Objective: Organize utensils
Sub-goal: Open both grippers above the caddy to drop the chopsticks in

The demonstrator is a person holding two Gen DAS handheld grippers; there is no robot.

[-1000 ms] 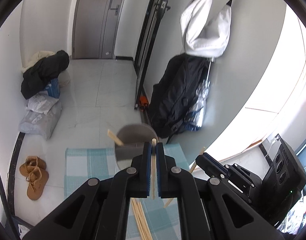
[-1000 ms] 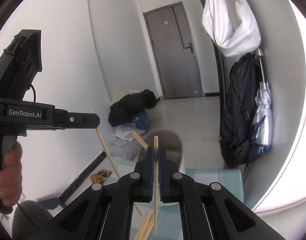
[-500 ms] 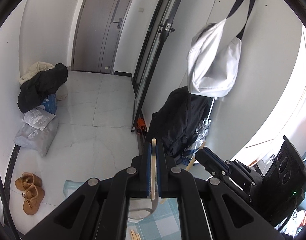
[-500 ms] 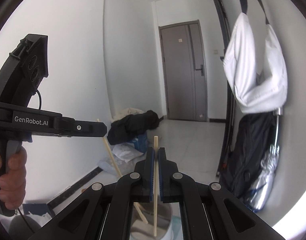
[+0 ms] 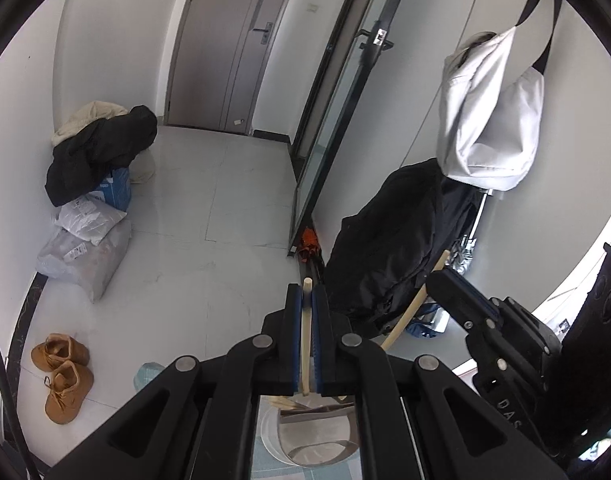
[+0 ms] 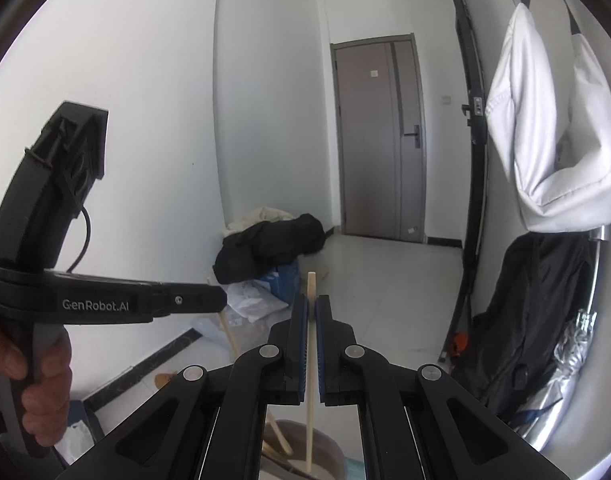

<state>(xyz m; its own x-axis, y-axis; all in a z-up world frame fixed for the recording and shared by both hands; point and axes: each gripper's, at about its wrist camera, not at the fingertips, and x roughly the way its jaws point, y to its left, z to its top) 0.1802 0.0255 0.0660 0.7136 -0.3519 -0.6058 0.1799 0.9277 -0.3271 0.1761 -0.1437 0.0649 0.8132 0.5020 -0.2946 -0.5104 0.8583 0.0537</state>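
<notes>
Chopsticks, wooden: light, stiff, slim, likely slippery. Your left gripper (image 5: 304, 300) pinches one chopstick (image 5: 305, 332); your right gripper (image 6: 311, 308) pinches another (image 6: 310, 344), both over the holder (image 6: 325, 452). Grip mid-shaft.

The left gripper (image 5: 306, 304) and right gripper (image 6: 311, 312) each pinch a chopstick (image 5: 305, 336), side by side above the holder (image 6: 305, 454), where more chopsticks seem to stand. Shoes (image 5: 63, 376) lie left on the floor; a bag (image 5: 485, 112) hangs right.
</notes>
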